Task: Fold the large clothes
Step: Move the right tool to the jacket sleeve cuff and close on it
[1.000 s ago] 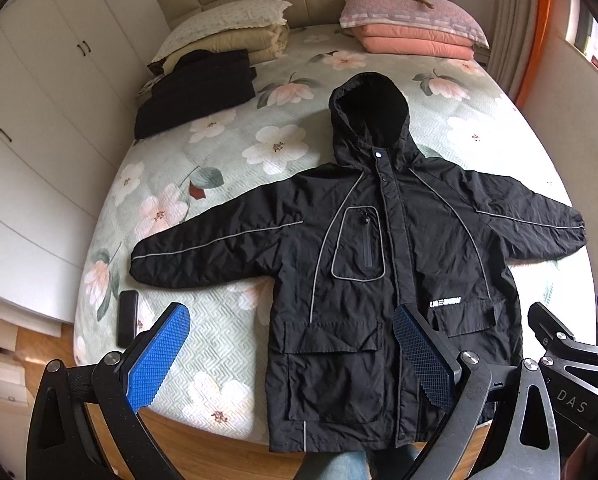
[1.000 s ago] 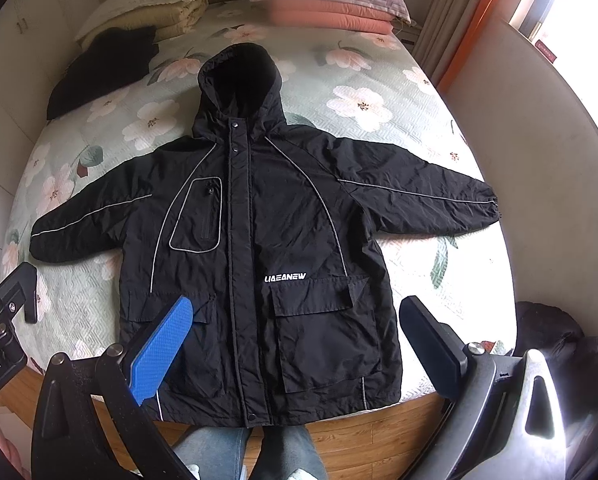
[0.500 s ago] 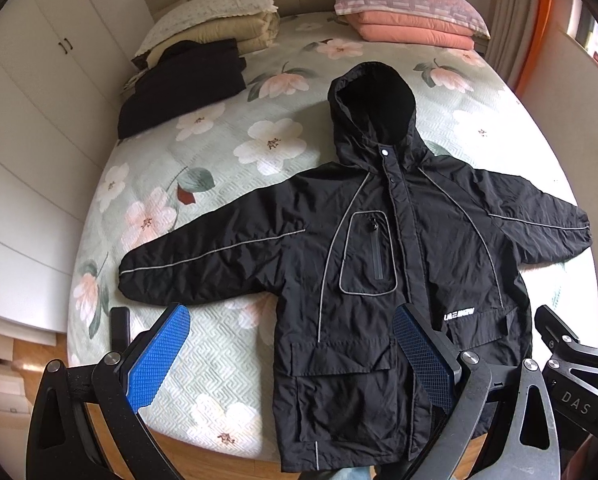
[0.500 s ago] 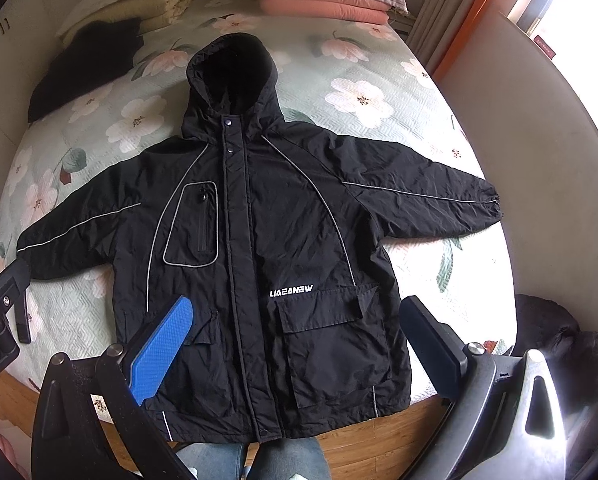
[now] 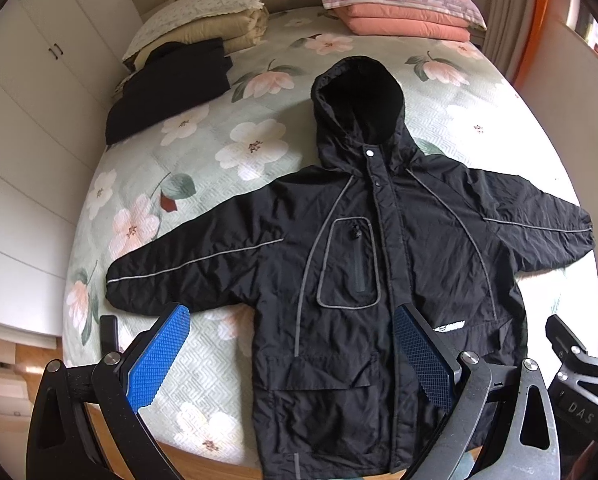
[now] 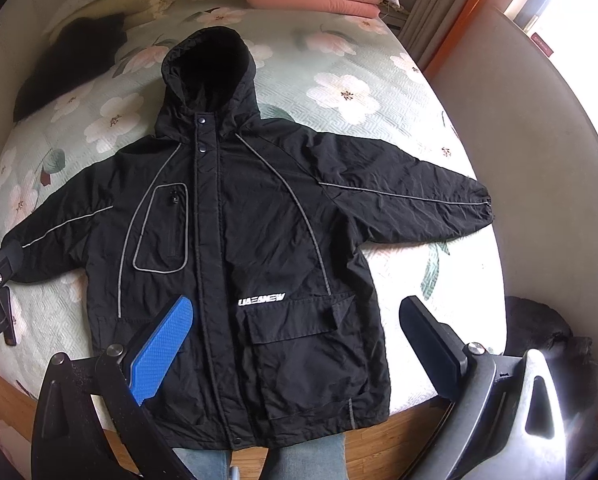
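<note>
A large black hooded jacket (image 5: 399, 248) (image 6: 251, 220) lies flat and face up on the floral bed, sleeves spread to both sides, hood toward the pillows, hem hanging over the near bed edge. Grey piping and a white chest logo (image 6: 261, 300) show on its front. My left gripper (image 5: 291, 340) hovers open above the jacket's lower left part, holding nothing. Over the lower front pocket, my right gripper (image 6: 295, 328) is open too, with nothing between its fingers. Each gripper's body shows at the edge of the other's view.
A folded black garment (image 5: 171, 88) lies at the bed's back left beside stacked beige bedding (image 5: 203, 24). Pink pillows (image 5: 407, 20) sit at the head. White wardrobes (image 5: 23, 140) stand left, a wall (image 6: 539, 184) right. A small dark object (image 5: 109, 334) rests by the near left edge. A person's jeans (image 6: 299, 460) show below.
Both grippers have moved forward and down toward the bed, so the jacket looms larger. The jacket itself has not moved and both grippers stay open.
</note>
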